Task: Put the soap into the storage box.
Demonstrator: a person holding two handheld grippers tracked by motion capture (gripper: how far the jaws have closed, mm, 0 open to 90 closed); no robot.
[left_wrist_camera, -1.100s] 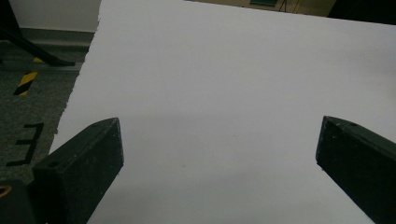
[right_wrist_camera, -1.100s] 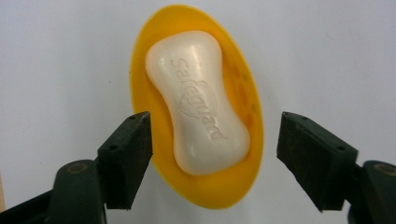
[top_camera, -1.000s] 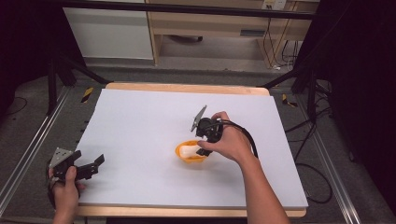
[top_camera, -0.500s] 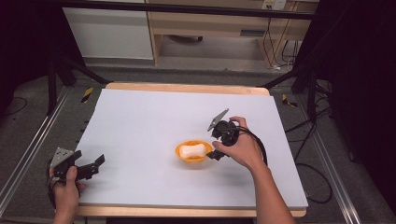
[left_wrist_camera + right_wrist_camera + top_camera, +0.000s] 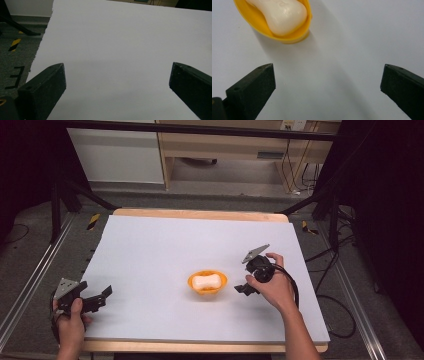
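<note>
White sheet [image 5: 175, 250] over a wooden table [image 5: 200, 214], grey floor and pale cabinets behind. Near the sheet's middle, a small yellow-orange dish [image 5: 207, 283] holding a white, waisted bar of soap [image 5: 206, 281]; soap lies inside the dish, lengthwise across it.

Just right of the dish, apart from it: right gripper [image 5: 246, 289] in the right hand [image 5: 276, 290], jaws spread wide, grasping nothing, grey plate tilted up on top, black cable looping past the wrist. From its own camera, dish [image 5: 277, 33] and soap [image 5: 284, 15] at upper left, beyond the left jaw tip, bare sheet between the two black jaws.

Well left of the dish, at the sheet's near-left corner: left gripper [image 5: 102, 296] in the left hand [image 5: 71, 322], jaws likewise released and wide apart, empty. From its camera, only bare sheet [image 5: 120, 50] between the jaws, with the sheet's ragged edge and grey floor with a yellow-black striped marking [image 5: 14, 44] off to one side.
</note>
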